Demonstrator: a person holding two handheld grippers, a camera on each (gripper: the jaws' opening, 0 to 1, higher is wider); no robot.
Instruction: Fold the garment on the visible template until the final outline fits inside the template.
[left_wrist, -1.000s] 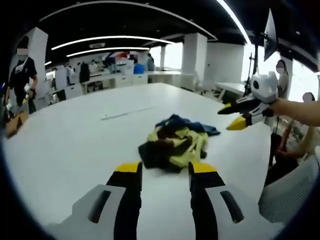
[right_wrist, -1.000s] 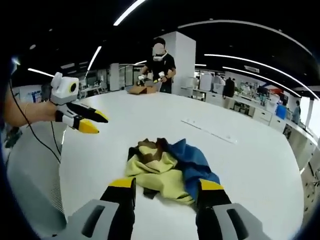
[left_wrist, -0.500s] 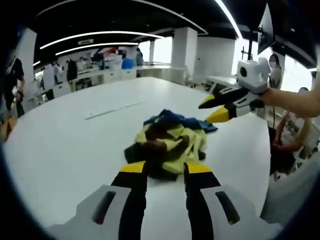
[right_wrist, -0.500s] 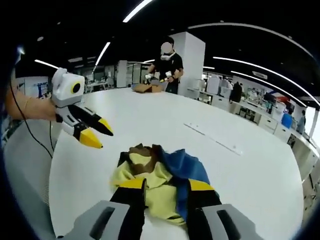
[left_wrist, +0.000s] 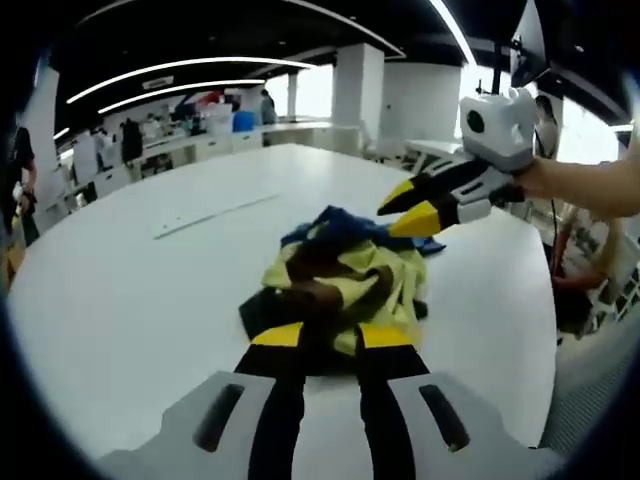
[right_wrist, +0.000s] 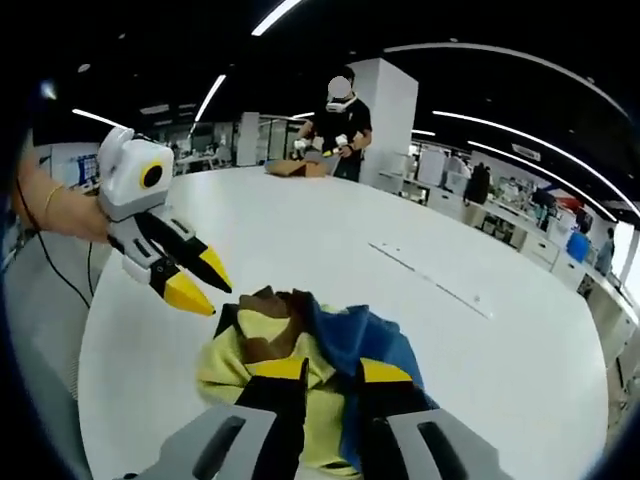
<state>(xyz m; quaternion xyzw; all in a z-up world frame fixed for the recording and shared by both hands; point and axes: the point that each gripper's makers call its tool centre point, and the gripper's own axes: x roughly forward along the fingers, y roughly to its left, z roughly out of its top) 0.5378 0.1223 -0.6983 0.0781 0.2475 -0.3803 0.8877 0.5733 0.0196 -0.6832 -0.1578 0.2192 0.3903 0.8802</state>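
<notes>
While the crumpled yellow, brown and blue garment (left_wrist: 340, 280) lay bunched mid-table (left_wrist: 130, 290), its outline was hard to read. My left gripper (left_wrist: 330, 335) sat at 6 o'clock of the heap, jaws narrowly parted, holding nothing. My right gripper (right_wrist: 332, 371), also slightly parted, overlapped cloth; whether it had a grip I couldn't tell.

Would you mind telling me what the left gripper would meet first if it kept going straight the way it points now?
Most likely the crumpled garment: it lies on the white table just beyond the left gripper, though the gap is hard to judge.
</notes>
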